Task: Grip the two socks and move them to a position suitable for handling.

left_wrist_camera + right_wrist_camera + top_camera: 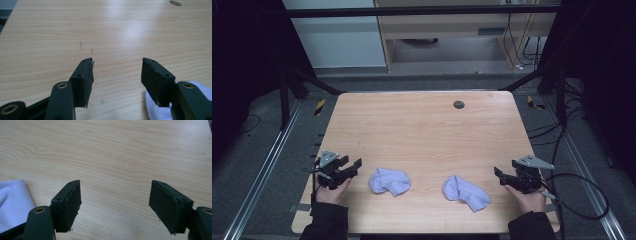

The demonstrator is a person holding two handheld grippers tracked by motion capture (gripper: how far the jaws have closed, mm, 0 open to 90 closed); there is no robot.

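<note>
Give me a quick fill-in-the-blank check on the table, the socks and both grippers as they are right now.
1. The number of pale lilac socks lying on the wooden table is ____.
2. The jaws of the left gripper stand ____, with nothing between them.
3. The left sock and the right sock lie ____ the two grippers, near the table's front edge.
4. The right gripper holds ____.

Missing words: two; open; between; nothing
</note>
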